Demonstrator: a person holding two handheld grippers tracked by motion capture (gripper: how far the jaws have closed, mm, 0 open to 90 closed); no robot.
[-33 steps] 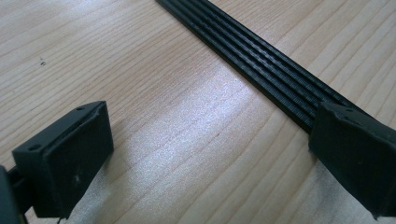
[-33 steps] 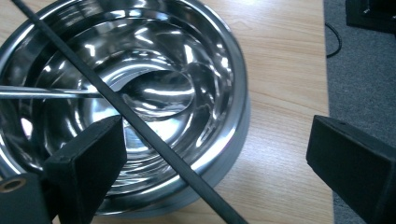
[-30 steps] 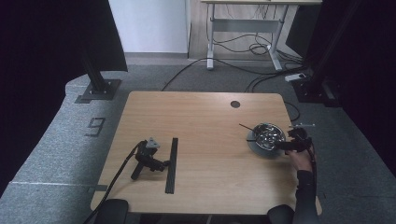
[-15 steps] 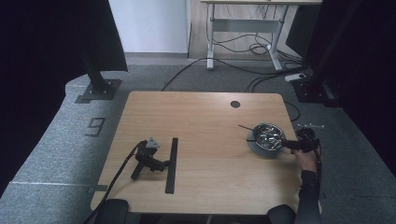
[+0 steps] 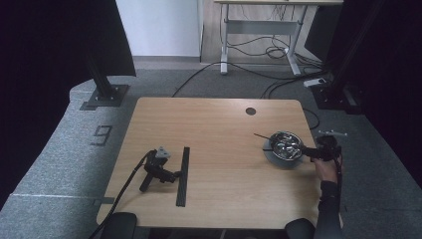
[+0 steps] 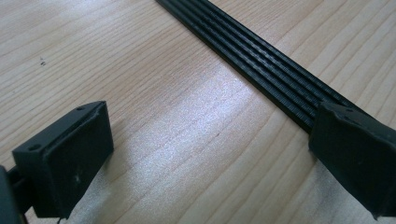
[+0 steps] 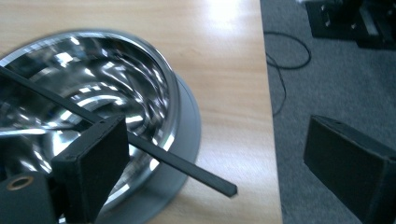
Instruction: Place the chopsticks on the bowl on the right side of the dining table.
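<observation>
Shiny metal, matt black plastic, pale wood

The bowl [image 7: 93, 88] is polished metal, mirror-bright, throwing blurred reflections; the base [image 7: 187, 140] under it looks like duller grey metal. The stick [image 7: 177, 163] lying across the bowl is smooth matt black. The table [image 6: 163, 93] is light wood with fine grain and a soft satin sheen. The strip [image 6: 261, 70] is black, ribbed lengthwise, looking like plastic. The pads [image 6: 70, 154] of the left gripper [image 6: 210, 158] and those of the right gripper [image 7: 219, 163] are matt black, faintly grainy. The floor [image 5: 59, 164] is rough grey carpet.
</observation>
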